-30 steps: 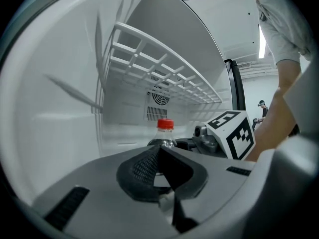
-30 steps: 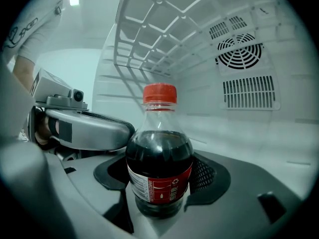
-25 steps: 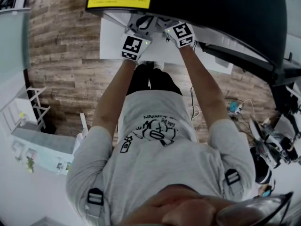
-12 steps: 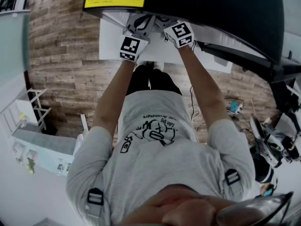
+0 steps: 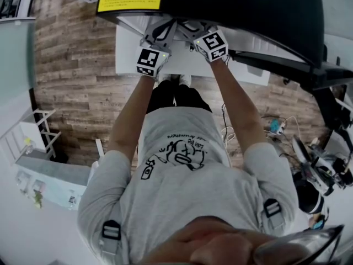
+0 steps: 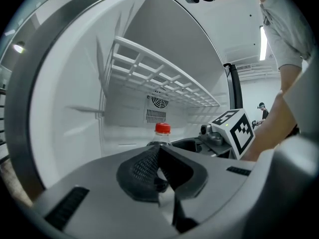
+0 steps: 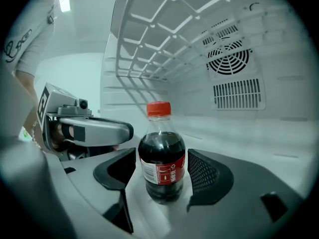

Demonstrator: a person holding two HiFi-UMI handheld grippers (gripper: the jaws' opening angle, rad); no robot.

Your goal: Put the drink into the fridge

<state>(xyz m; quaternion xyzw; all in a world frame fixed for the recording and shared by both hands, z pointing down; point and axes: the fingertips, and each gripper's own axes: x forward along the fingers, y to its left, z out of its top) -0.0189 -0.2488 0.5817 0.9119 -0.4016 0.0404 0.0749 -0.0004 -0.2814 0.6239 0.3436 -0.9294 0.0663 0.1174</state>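
Drink [image 7: 161,156] standing upright inside the fridge [image 7: 279,138].
Your right tongs [image 7: 162,169] are spread either side of it, apparently not gripping; your left tongs [image 6: 159,168] are pressed together, empty. Only pulling both out seems left.

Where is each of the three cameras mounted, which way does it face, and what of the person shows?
Head view: on the head, facing steeply down; torso, both arms, fridge top.
Left gripper view: on the left gripper, facing into the fridge; shut jaws, a forearm.
Right gripper view: on the right gripper, facing inward; shirt, open jaws flanking the cola bottle.
Shared: both gripper views show the bottle.
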